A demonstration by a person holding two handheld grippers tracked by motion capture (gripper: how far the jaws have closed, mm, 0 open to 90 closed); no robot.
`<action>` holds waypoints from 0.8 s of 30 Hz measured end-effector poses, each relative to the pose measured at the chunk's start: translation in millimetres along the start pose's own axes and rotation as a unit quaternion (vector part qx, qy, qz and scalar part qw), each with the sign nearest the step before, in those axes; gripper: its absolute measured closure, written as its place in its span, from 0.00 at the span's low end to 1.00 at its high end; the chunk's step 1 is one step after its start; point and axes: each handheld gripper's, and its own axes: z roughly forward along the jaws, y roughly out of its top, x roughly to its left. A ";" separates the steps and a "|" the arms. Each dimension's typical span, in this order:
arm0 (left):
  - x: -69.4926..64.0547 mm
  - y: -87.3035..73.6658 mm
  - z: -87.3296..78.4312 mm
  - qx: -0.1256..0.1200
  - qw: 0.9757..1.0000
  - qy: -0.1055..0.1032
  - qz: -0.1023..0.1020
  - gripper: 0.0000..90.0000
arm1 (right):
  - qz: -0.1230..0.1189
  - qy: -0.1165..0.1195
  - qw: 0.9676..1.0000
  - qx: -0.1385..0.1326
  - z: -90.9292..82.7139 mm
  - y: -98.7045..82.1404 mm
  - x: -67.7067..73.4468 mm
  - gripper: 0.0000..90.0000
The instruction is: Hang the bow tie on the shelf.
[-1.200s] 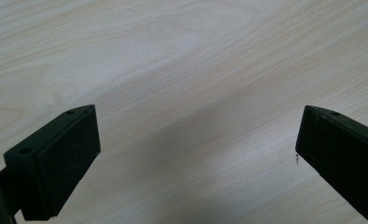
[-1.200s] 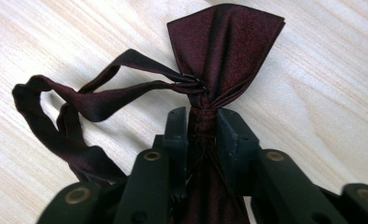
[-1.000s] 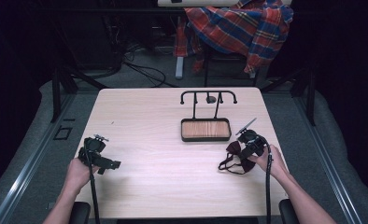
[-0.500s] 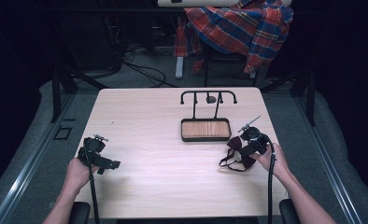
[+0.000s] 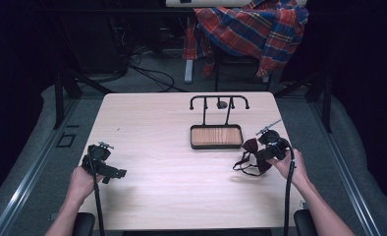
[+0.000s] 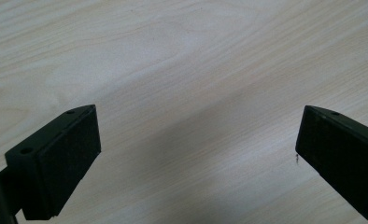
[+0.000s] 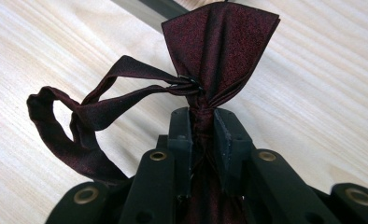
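— What's the room like from where you stand?

— Dark all round. The light falls on a pale wooden table [image 5: 157,123], and the rest sinks to black. Grey carpet floor [image 5: 147,83] beyond it, with black cables [image 5: 152,73] trailing across.

— Any furniture?

— A chair at the far side with a red-and-blue plaid blanket [image 5: 253,29] thrown over it (legs barely visible). A metal rail [image 5: 29,177] runs along the floor on the left, another [image 5: 351,182] on the right.
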 end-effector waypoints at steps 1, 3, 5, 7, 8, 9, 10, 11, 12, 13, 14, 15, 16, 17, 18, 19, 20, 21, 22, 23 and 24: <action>0.0 0.1 0.2 -0.001 1.000 0.000 0.000 0.00 | 0.001 0.002 1.000 -0.002 -0.1 -0.1 -0.6 0.87; -0.2 0.1 0.2 -0.001 1.000 0.000 0.000 0.00 | -0.001 -0.004 1.000 0.002 -1.3 -0.1 -2.0 0.87; -0.5 0.1 0.1 -0.001 1.000 -0.001 -0.001 0.00 | 0.001 -0.005 1.000 -0.001 -1.8 0.1 -2.4 0.87; -0.6 0.1 0.1 -0.001 1.000 -0.002 -0.001 0.00 | -0.002 -0.008 1.000 -0.002 -2.9 0.5 -2.6 0.87; -0.7 0.1 0.0 -0.001 1.000 -0.001 -0.001 0.00 | -0.002 -0.007 1.000 -0.004 -3.4 0.8 -2.5 0.87; -0.7 0.1 0.0 -0.001 1.000 -0.001 -0.001 0.00 | -0.002 -0.007 1.000 -0.004 -3.4 0.8 -2.5 0.87; -0.7 0.1 0.0 -0.001 1.000 -0.001 -0.001 0.00 | -0.003 -0.008 1.000 -0.005 -4.1 1.1 -2.7 0.87; -0.7 0.1 -0.1 -0.001 1.000 -0.001 0.000 0.00 | -0.004 -0.011 1.000 -0.006 -5.5 1.5 -3.4 0.87; -0.7 0.1 -0.1 0.000 1.000 -0.002 0.000 0.00 | -0.003 -0.014 1.000 -0.008 -6.0 1.5 -3.6 0.87; -0.5 0.2 -0.1 0.000 1.000 -0.001 0.002 0.00 | -0.001 -0.008 1.000 -0.008 -6.9 1.8 -4.3 0.87; -0.6 0.2 -0.2 0.000 1.000 -0.001 0.002 0.00 | -0.002 -0.013 1.000 -0.010 -7.2 1.5 -4.9 0.87; -0.6 0.2 -0.2 0.000 1.000 -0.001 0.001 0.00 | 0.002 -0.011 1.000 -0.014 -7.9 1.4 -5.3 0.87; -0.5 0.2 -0.2 0.000 1.000 -0.001 0.001 0.00 | 0.001 -0.012 1.000 -0.014 -8.7 1.3 -6.4 0.87; -0.5 0.2 -0.3 0.000 1.000 -0.002 0.002 0.00 | 0.004 -0.011 1.000 -0.015 -9.8 1.2 -6.9 0.87; -0.6 0.2 -0.3 0.000 1.000 -0.002 0.002 0.00 | 0.002 -0.015 1.000 -0.016 -10.4 1.1 -7.8 0.87; -0.7 0.3 -0.2 -0.001 1.000 -0.002 0.001 0.00 | 0.004 -0.014 1.000 -0.019 -11.1 1.0 -8.1 0.87; -0.8 0.3 -0.2 0.000 1.000 -0.002 0.002 0.00 | 0.007 -0.014 1.000 -0.022 -11.6 0.8 -8.2 0.87; -0.8 0.3 -0.1 0.000 1.000 -0.002 0.003 0.00 | 0.005 -0.017 1.000 -0.020 -12.4 0.8 -8.8 0.87; -0.8 0.3 0.0 0.001 1.000 -0.002 0.004 0.00 | 0.006 -0.016 1.000 -0.022 -13.2 0.8 -9.1 0.87; -0.9 0.3 0.1 0.001 1.000 -0.001 0.004 0.00 | 0.006 -0.018 1.000 -0.022 -13.7 0.9 -9.6 0.87; -0.9 0.1 0.1 0.001 1.000 -0.002 0.004 0.00 | 0.005 -0.022 1.000 -0.021 -14.7 1.2 -10.4 0.87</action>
